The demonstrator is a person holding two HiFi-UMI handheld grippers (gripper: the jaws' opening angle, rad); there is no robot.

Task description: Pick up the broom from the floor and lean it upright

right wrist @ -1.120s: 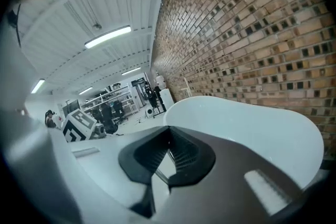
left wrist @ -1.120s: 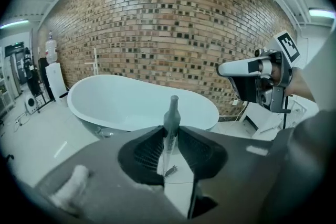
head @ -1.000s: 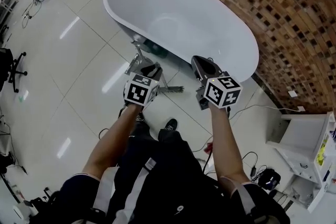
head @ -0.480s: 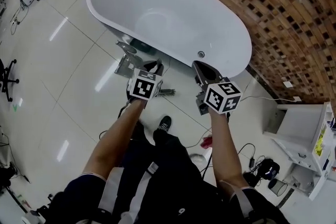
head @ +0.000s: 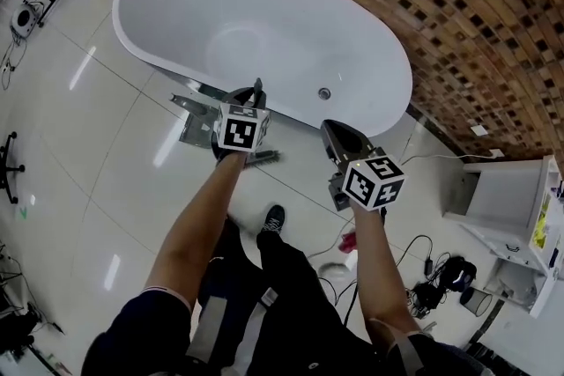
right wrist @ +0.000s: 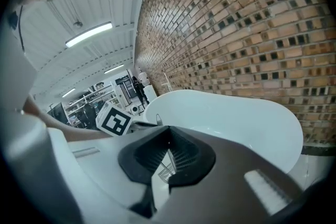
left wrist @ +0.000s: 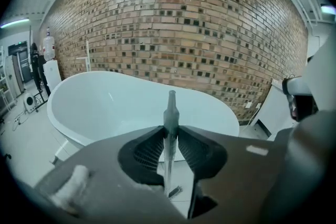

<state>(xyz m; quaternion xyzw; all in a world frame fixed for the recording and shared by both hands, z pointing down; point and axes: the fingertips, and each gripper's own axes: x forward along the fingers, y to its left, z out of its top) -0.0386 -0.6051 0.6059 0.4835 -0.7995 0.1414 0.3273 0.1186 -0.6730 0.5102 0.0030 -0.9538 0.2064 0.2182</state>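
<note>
I am holding the broom (left wrist: 170,105) in my left hand-held gripper (left wrist: 170,132), whose jaws are pinching the thin grey handle from both sides at a narrow gap. The handle is standing close to upright, with its tapered top poking out above the jaws. Its bristle end (head: 264,157) is showing low down by the white tiled floor (head: 106,145), just in front of the white bathtub (head: 291,22). Whether the bristles are touching the floor I cannot tell. My right hand-held gripper (right wrist: 168,132) is hanging to the right, apart from the broom, its jaws closed tip to tip and gripping nothing. A brick wall (head: 476,31) is running behind the bathtub.
</note>
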